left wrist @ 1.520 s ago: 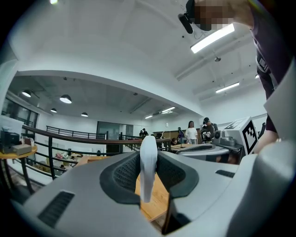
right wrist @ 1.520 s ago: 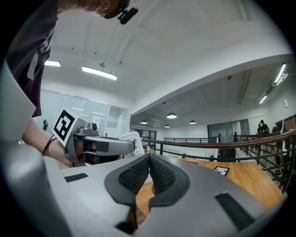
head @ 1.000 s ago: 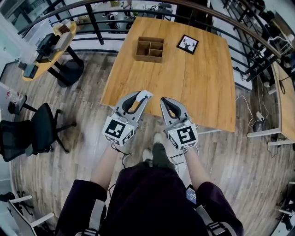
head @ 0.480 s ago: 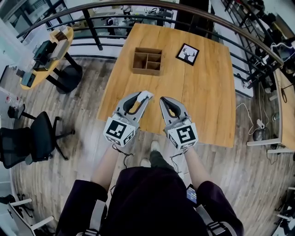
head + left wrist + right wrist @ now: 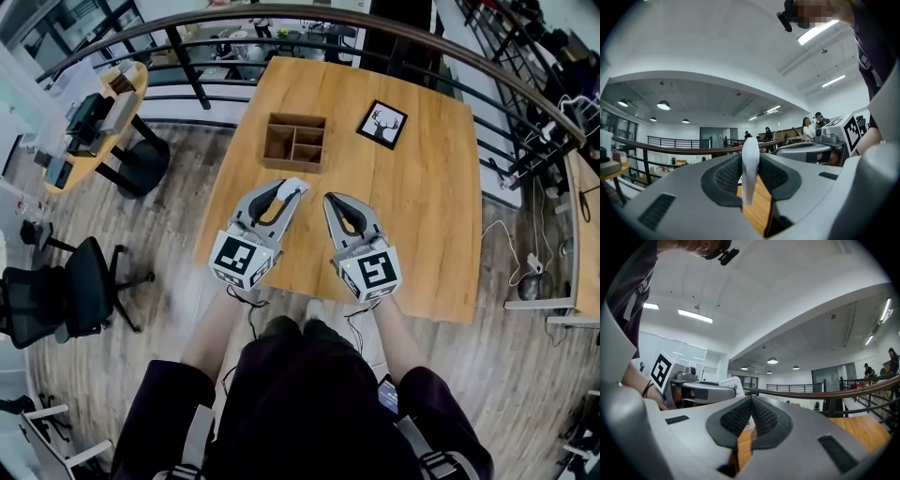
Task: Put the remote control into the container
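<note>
My left gripper (image 5: 287,190) is shut on a slim white remote control (image 5: 292,187), which stands edge-on between the jaws (image 5: 750,166) in the left gripper view. My right gripper (image 5: 332,201) is beside it, shut with nothing in it; its pads meet in the right gripper view (image 5: 751,409). Both are held over the near part of a wooden table (image 5: 422,197). The wooden container (image 5: 294,142), a box split into compartments, stands farther back on the table, beyond the left gripper, with nothing visible inside.
A black-framed picture of a deer head (image 5: 382,124) lies to the right of the container. A curved railing (image 5: 394,21) runs behind the table. A black office chair (image 5: 66,286) and a small round table (image 5: 103,117) stand at the left. People stand far off.
The table and container have drawn nearer to me; both grippers now reach over the table's near edge instead of the floor. The grip on the remote is unchanged.
</note>
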